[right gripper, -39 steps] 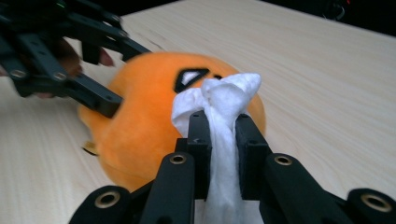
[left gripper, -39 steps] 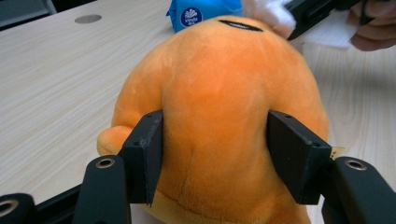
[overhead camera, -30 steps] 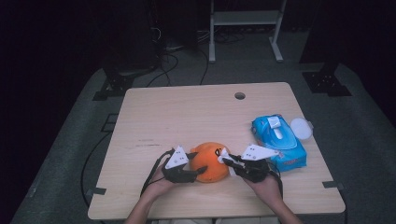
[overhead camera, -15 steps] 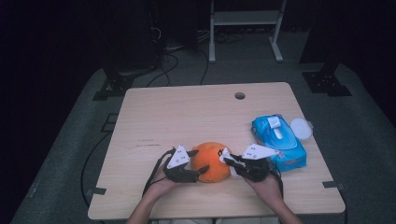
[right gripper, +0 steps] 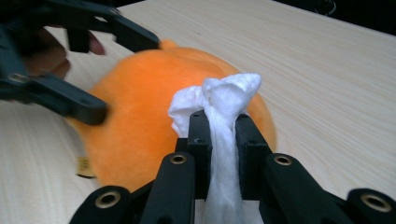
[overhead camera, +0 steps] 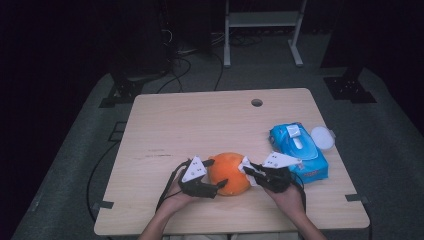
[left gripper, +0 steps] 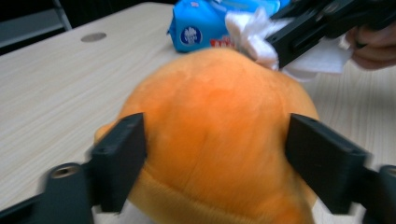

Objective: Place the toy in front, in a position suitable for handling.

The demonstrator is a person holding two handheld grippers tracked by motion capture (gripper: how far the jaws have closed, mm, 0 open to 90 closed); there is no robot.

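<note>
A person sits at a light wooden table, holding a black two-jaw gripper in each hand. Near the front edge of the table, between the two grippers, rests a round orange plush toy. The left gripper reaches around the toy from its left side; its jaws have just been opening, and in the left gripper view they stand on either side of the toy at its flanks, though whether the pads press on the plush cannot be told. The right gripper is clenched on a bunched white wipe, whose crumpled tip rests against the toy's right side. Just behind the right hand lies a blue pack of wipes, with a small white round lid beside it.
</note>
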